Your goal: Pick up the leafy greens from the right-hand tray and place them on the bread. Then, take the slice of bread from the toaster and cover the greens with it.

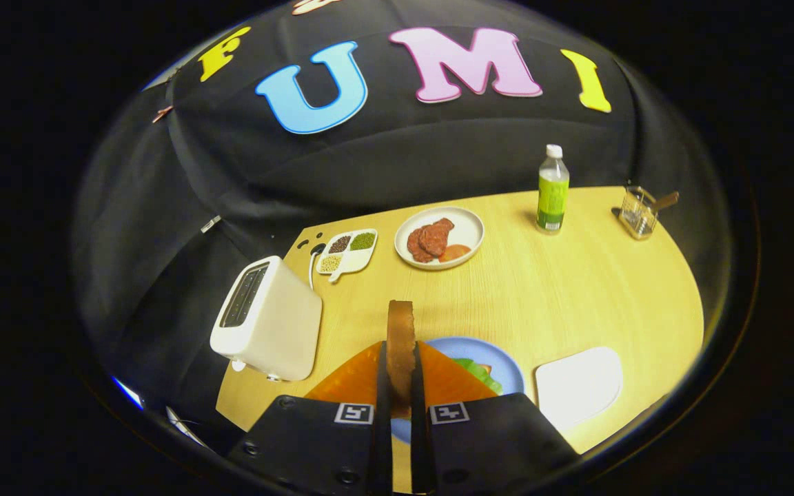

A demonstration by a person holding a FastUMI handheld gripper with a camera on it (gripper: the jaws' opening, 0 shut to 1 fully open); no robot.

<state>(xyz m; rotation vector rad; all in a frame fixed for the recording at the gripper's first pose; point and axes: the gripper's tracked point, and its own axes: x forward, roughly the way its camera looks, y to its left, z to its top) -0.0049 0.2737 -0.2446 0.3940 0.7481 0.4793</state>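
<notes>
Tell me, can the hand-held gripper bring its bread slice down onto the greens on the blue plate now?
Probably yes. The hand-held gripper is shut on the bread slice, held upright just above the blue plate; the greens lie uncovered there.

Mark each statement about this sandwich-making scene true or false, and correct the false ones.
1. The gripper is shut on an upright slice of bread. True.
2. The toaster lies tipped on its side. False: it stands upright on the table.
3. Leafy greens lie on the blue plate just beyond the fingers. True.
4. The white tray beside the blue plate is heaped with greens. False: it looks bare.
5. The bottle lies flat beside the toaster. False: it stands upright at the far side, near a small wire basket.
</notes>
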